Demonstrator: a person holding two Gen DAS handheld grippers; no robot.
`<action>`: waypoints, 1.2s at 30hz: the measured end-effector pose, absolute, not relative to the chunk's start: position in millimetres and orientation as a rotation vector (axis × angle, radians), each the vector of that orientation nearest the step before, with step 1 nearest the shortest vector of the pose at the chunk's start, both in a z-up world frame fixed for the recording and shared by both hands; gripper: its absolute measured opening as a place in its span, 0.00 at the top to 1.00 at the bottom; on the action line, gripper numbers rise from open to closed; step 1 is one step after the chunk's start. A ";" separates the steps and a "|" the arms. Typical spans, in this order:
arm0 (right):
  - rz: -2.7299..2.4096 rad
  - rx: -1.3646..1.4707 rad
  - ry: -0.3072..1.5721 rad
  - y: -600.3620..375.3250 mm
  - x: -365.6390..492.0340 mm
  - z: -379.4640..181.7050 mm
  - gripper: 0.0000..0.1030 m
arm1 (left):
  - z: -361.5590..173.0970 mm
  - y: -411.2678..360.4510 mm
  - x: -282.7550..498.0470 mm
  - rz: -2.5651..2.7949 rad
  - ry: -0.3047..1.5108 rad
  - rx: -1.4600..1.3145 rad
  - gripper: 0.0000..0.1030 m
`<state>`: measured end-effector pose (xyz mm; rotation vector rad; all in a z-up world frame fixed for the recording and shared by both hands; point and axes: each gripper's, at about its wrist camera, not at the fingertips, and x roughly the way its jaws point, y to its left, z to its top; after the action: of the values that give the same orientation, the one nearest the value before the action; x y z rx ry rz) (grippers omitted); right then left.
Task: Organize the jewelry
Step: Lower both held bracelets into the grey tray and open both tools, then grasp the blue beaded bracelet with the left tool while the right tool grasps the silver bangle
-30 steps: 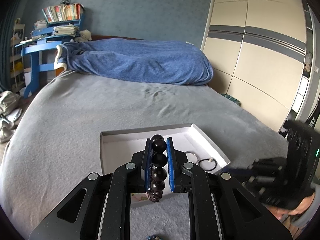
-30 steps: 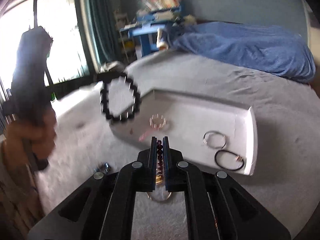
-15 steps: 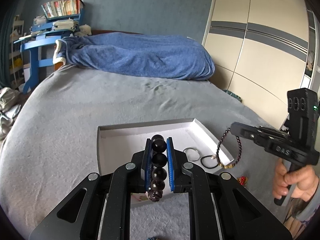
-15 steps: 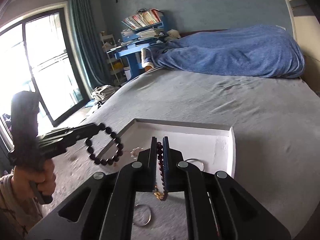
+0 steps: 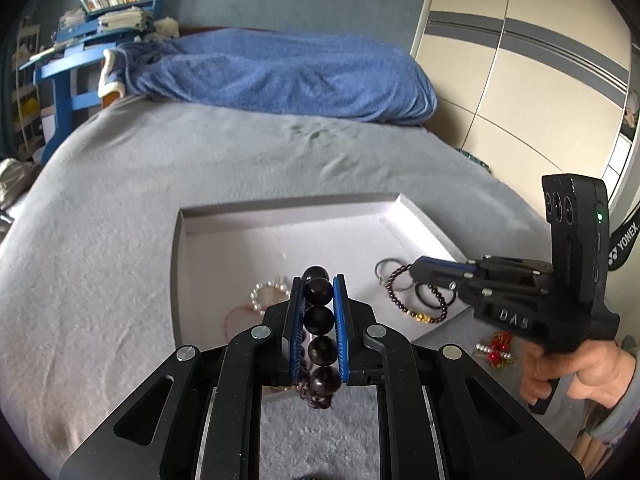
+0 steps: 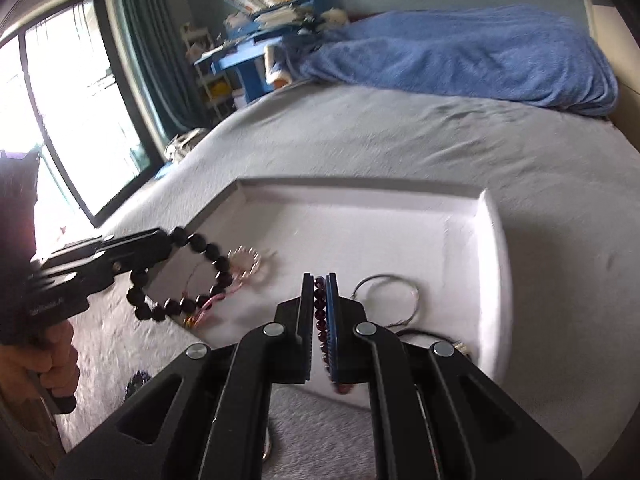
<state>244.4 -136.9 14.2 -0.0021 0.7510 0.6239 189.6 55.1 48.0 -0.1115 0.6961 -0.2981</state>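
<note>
My left gripper [image 5: 318, 284] is shut on a large black bead bracelet [image 5: 318, 316], held over the front edge of the white tray [image 5: 280, 208]. It shows in the right wrist view [image 6: 180, 276], hanging as a loop at the tray's left front corner. My right gripper [image 6: 319, 280] is shut on a small dark red bead bracelet [image 6: 320, 320] above the tray's front right part; it shows in the left wrist view [image 5: 420, 304] dangling over the tray. A pearl bracelet [image 5: 268, 294], a silver ring bangle [image 6: 388, 296] and a black hair tie [image 5: 434, 300] lie in the tray [image 6: 492, 240].
The tray lies on a grey bed [image 5: 120, 200] with a blue blanket [image 5: 280, 76] at the far end. A red and pearl ornament [image 5: 496, 350] lies on the bed right of the tray. A blue shelf [image 5: 68, 52] stands far left, a wardrobe [image 5: 540, 60] on the right.
Both grippers have moved down and in toward the tray with their bracelets. The right gripper now hangs the dark red bracelet over the tray's right part.
</note>
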 end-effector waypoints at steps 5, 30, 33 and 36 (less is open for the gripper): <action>0.617 0.010 0.787 -138.2 246.4 4.3 0.93 | 33.0 54.0 194.0 -0.283 0.765 -0.105 0.85; 0.544 0.214 0.708 -196.6 203.6 24.4 0.38 | 37.2 73.0 153.6 -0.208 0.728 -0.155 0.33; 0.538 0.207 0.704 -198.7 191.9 24.7 0.33 | 35.5 76.9 140.3 -0.196 0.735 -0.167 0.33; 0.526 0.210 0.698 -203.8 182.4 25.6 0.26 | 30.7 79.6 123.0 -0.187 0.747 -0.192 0.32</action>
<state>182.4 -203.8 25.6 0.2096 0.6978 0.5262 123.0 79.6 30.7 -0.1916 0.7471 -0.1874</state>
